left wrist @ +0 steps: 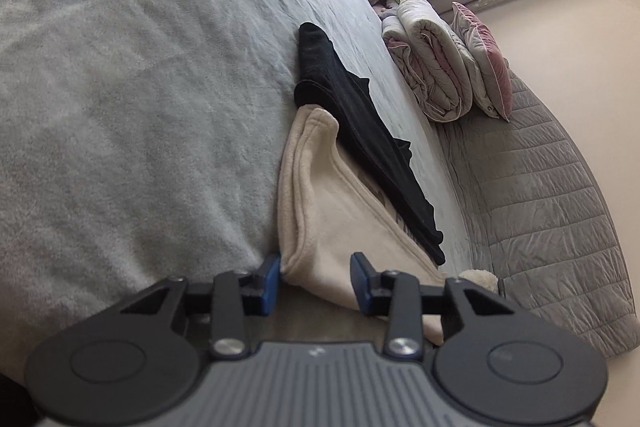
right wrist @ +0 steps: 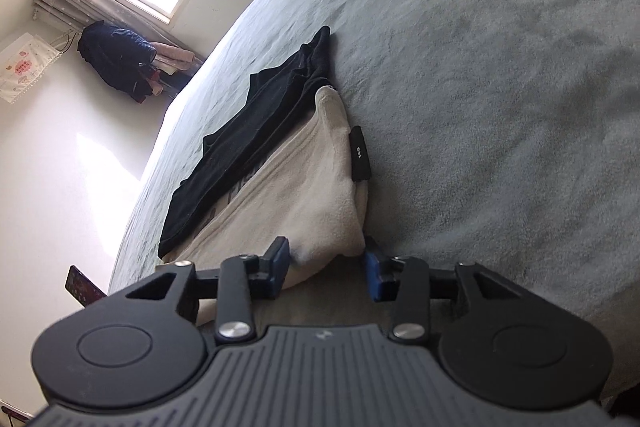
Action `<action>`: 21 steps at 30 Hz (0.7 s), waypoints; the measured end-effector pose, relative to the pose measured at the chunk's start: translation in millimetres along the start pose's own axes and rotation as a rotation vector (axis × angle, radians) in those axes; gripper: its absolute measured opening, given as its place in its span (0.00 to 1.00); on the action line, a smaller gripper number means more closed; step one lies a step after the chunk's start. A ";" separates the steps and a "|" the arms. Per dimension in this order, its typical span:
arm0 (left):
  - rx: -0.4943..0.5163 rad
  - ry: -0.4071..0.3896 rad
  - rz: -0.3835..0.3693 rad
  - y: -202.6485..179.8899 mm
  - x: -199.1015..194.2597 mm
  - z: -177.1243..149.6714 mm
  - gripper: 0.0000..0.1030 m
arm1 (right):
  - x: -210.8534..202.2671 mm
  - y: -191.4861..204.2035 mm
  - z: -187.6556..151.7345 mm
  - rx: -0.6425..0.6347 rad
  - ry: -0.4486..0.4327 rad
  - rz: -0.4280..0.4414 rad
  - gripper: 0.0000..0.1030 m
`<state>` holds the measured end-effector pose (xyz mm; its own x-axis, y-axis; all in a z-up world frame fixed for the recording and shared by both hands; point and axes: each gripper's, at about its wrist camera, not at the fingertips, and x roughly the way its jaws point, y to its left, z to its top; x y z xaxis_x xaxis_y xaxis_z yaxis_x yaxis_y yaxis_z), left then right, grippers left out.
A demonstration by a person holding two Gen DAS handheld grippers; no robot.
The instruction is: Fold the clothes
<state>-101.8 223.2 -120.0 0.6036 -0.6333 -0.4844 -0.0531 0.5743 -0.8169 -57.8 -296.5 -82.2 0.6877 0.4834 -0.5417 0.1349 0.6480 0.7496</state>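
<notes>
We see the left gripper (left wrist: 316,281) and right gripper (right wrist: 326,267), jaws wide, each straddling a corner of the cream garment (left wrist: 332,211) on the bed (left wrist: 140,87). A black garment (right wrist: 256,143) lies alongside.

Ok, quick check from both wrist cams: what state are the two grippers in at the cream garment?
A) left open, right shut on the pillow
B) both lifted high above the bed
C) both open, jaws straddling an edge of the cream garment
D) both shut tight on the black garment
C: the left gripper and the right gripper both have their blue pads spread apart, with a folded edge of the cream garment lying between them on the bed.
</notes>
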 end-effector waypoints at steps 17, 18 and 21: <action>-0.199 -0.106 -0.188 -22.5 1.8 43.4 0.09 | -7.8 31.0 51.3 0.157 -0.055 0.187 0.14; -0.204 -0.114 -0.199 -26.4 3.9 49.6 0.09 | -4.3 34.8 57.2 0.157 -0.055 0.191 0.14; -0.202 -0.144 -0.215 -39.7 12.4 69.8 0.09 | 6.3 47.0 76.3 0.148 -0.062 0.201 0.14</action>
<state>-36.7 228.8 -71.7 0.7238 -0.6405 -0.2567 -0.0604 0.3117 -0.9483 7.3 -307.9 -21.3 0.7532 0.5537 -0.3551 0.0907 0.4473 0.8898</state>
